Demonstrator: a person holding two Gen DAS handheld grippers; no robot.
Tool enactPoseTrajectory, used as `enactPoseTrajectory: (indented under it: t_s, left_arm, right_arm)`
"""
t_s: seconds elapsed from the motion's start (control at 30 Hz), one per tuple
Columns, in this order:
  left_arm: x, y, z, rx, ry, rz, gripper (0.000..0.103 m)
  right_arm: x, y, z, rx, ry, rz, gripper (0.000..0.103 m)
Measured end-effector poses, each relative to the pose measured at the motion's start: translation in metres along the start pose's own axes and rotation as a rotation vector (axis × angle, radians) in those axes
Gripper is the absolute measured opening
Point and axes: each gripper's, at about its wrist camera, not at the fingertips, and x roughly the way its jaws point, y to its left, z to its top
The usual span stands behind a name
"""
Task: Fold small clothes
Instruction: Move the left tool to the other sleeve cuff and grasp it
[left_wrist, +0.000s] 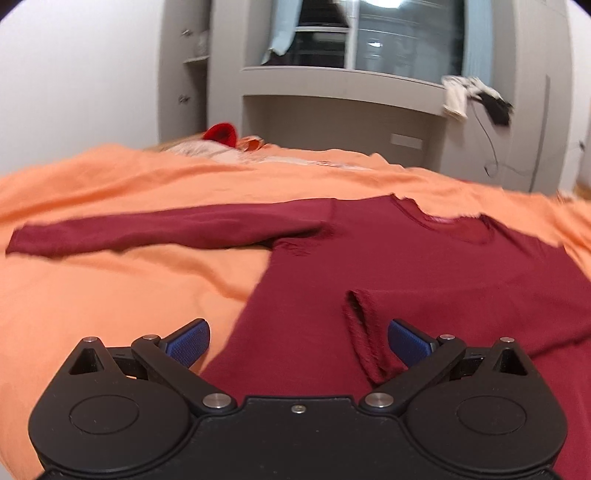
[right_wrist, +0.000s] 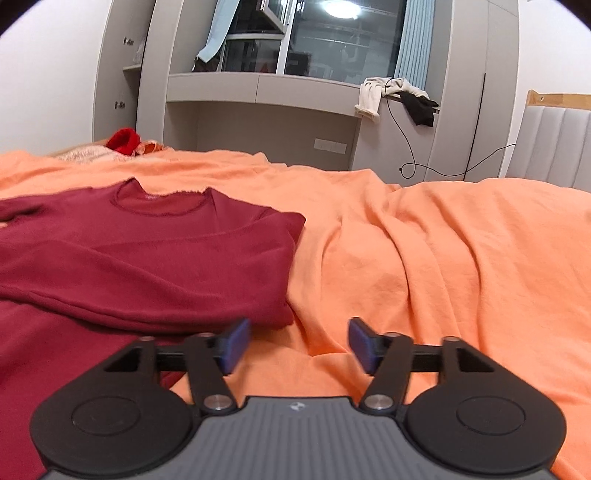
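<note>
A dark red long-sleeved top (left_wrist: 424, 266) lies flat on an orange bedsheet (left_wrist: 110, 302). Its left sleeve (left_wrist: 159, 227) stretches out to the left. Its right sleeve is folded across the body, and the cuff (left_wrist: 364, 332) ends close in front of my left gripper (left_wrist: 298, 341). That gripper is open, hovering over the top's lower hem with nothing between its blue pads. In the right wrist view the top (right_wrist: 147, 251) fills the left side, with the folded sleeve along its near edge. My right gripper (right_wrist: 298, 345) is open over bare sheet (right_wrist: 443, 258), just right of the top.
Red and pale clothes (left_wrist: 221, 138) are heaped at the far edge of the bed. Behind it stand grey built-in shelves and a window ledge (right_wrist: 258, 85) with garments (right_wrist: 391, 94) and a cable draped over it. A padded headboard (right_wrist: 554, 144) rises at the far right.
</note>
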Motion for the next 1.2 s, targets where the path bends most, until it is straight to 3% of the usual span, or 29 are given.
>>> enactPoseTrajectory:
  t_s: [0.1, 0.23, 0.5, 0.6, 0.73, 1.0, 1.2]
  left_arm:
    - [0.0, 0.012, 0.004, -0.045, 0.005, 0.015, 0.102]
    - [-0.001, 0.031, 0.012, -0.105, -0.002, 0.071, 0.102]
    - [0.0, 0.098, 0.029, -0.296, -0.009, 0.176, 0.102]
    - [0.003, 0.134, 0.035, -0.398, -0.024, 0.19, 0.102]
    - [0.014, 0.167, 0.043, -0.429, -0.051, 0.179, 0.102]
    - [0.061, 0.217, 0.053, -0.532, -0.045, 0.13, 0.102]
    - [0.083, 0.245, 0.06, -0.654, -0.074, 0.178, 0.102]
  right_arm:
    - [-0.011, -0.001, 0.001, 0.045, -0.03, 0.036, 0.094]
    - [-0.024, 0.008, 0.003, 0.064, -0.066, 0.097, 0.102]
    - [-0.043, 0.045, 0.011, 0.022, -0.129, 0.196, 0.103]
    - [-0.049, 0.056, 0.013, 0.044, -0.136, 0.254, 0.103]
    - [-0.054, 0.069, 0.014, 0.074, -0.132, 0.315, 0.103]
    - [-0.042, 0.085, 0.01, 0.067, -0.094, 0.321, 0.103]
    - [-0.032, 0.085, 0.004, 0.086, -0.052, 0.33, 0.103]
